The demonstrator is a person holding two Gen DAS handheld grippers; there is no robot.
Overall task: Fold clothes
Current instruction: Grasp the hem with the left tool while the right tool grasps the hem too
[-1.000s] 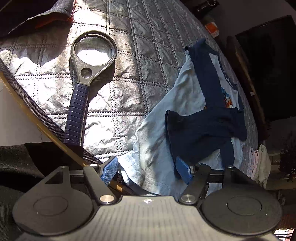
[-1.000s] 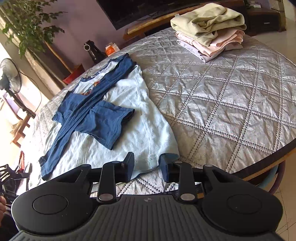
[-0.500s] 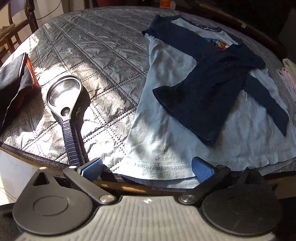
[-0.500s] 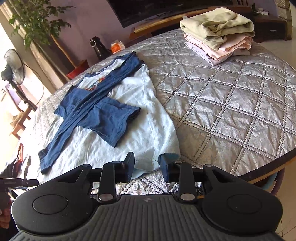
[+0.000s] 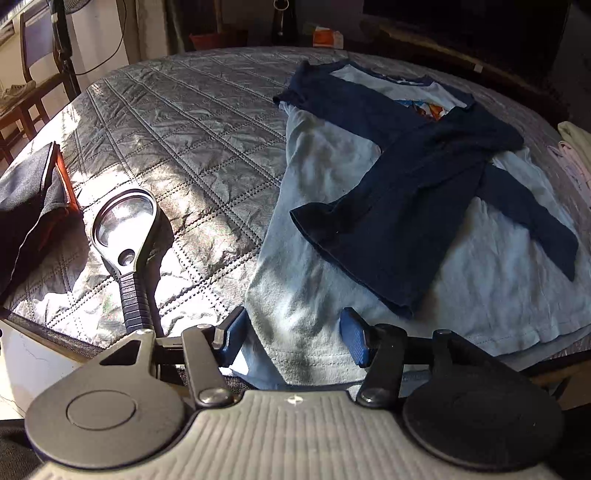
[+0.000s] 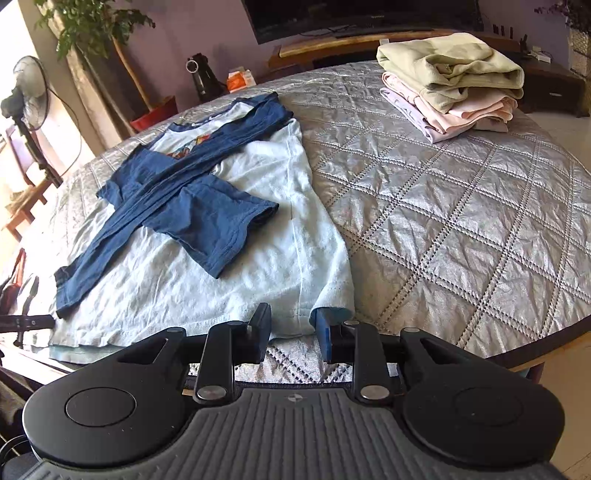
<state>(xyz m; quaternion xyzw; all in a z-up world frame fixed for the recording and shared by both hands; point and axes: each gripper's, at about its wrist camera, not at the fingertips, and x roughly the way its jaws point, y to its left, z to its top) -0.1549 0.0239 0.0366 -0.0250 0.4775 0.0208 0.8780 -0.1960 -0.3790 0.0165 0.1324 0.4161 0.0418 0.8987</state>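
Currently, both views: a light blue T-shirt (image 5: 332,236) with navy sleeves lies flat on a round table under a silver quilted cover (image 5: 192,147).
T-shirt, left wrist view: fills the centre and right of the frame, both navy sleeves folded inward and crossing over the body, hem at the lower edge near the table rim.
T-shirt, right wrist view: same T-shirt (image 6: 207,266) sits left of centre, collar toward the upper left, hem running along the bottom.
Left gripper (image 5: 291,334): bottom centre of its own view, jaws closing; the hem corner lies between the blue pads, which stand apart from it on either side, with no pinch visible.
Right gripper (image 6: 291,328): bottom centre of its own view, jaws closing; the other hem corner lies in the gap, and the right-hand pad sits at the cloth edge. Cannot tell whether the pads press the fabric.
Seen only in left view: a magnifying glass (image 5: 125,229) with a ribbed dark handle lies on the cover at left of frame, well apart from the shirt; a dark pouch with orange trim (image 5: 33,206) lies at the far left edge.
Seen only in right view: a stack of folded clothes (image 6: 450,81), olive on top of pink and lilac, sits upper right on the table; a standing fan (image 6: 29,92) and a potted plant (image 6: 96,26) stand at the upper left, beyond the table.
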